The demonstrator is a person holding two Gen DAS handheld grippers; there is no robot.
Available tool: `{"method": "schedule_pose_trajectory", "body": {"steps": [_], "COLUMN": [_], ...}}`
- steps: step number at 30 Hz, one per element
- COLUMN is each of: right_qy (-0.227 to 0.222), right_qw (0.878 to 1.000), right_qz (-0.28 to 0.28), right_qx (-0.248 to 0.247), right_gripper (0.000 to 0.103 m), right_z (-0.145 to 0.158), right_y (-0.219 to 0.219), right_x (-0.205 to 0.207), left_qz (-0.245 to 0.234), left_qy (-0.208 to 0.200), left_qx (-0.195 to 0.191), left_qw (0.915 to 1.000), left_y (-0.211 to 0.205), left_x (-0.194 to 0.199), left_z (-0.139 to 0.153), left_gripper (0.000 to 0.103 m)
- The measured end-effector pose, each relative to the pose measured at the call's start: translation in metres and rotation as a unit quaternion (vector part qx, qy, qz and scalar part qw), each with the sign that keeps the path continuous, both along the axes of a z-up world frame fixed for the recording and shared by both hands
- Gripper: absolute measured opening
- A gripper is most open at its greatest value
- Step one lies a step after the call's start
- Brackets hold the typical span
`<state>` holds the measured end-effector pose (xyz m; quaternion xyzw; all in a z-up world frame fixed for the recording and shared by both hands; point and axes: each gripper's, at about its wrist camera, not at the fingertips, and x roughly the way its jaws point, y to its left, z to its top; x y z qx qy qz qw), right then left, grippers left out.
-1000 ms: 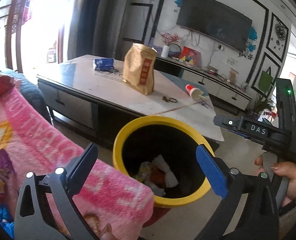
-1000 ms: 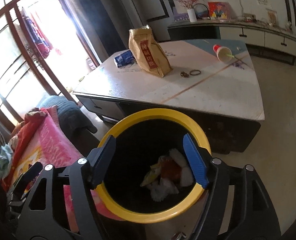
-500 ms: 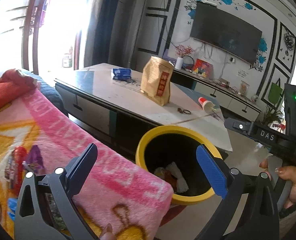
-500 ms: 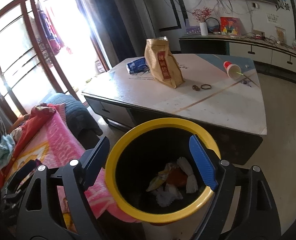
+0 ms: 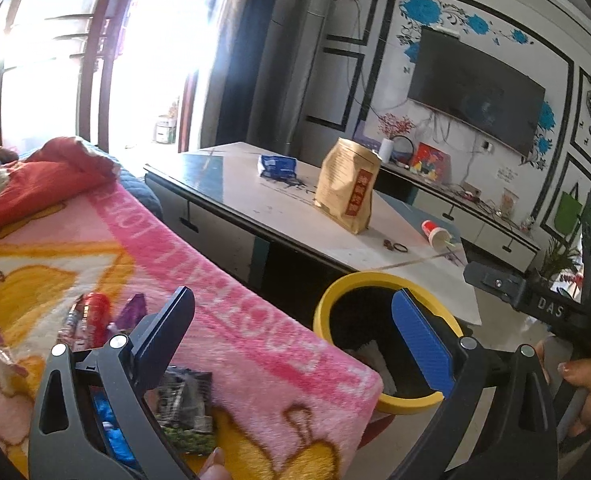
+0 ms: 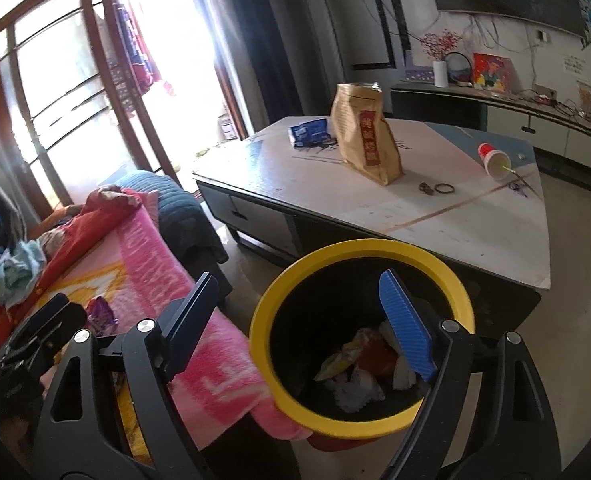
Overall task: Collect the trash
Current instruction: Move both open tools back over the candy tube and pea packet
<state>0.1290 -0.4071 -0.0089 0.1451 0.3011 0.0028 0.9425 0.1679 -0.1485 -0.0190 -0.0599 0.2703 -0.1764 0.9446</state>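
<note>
Right wrist view: right gripper [image 6: 295,320] gapes empty over yellow-rimmed black trash bin [image 6: 435,258]; left gripper [image 5: 295,344] gapes empty above pink fleece blanket [image 5: 255,332]

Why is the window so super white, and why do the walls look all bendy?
In the left wrist view, sunlight through the window washes it out to plain white; in the right wrist view the window glares too. Both fisheye lenses curve straight lines, like the TV and the door frame.

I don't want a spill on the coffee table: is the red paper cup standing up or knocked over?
Knocked over. The red paper cup lies on its side on the table, its open mouth facing the camera.
</note>
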Motion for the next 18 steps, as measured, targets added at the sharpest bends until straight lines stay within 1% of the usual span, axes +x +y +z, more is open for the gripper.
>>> {"method": "schedule_pose_trajectory", "body": {"steps": [18], "right_qy": [-0.003], "right_qw": [0.998], "right_qz": [0.061], "right_qx": [-0.022], "right_gripper": [0.076], "right_z": [0.009], "right_y": [0.050], "right_x": [-0.006], "left_qz": [0.060], "left_qy": [-0.005], "left_qx": [-0.030], "left_qw": [0.9977], "left_y": [0.056], "left_x": [-0.008], "left_z": [0.011], "left_gripper": [0.096]}}
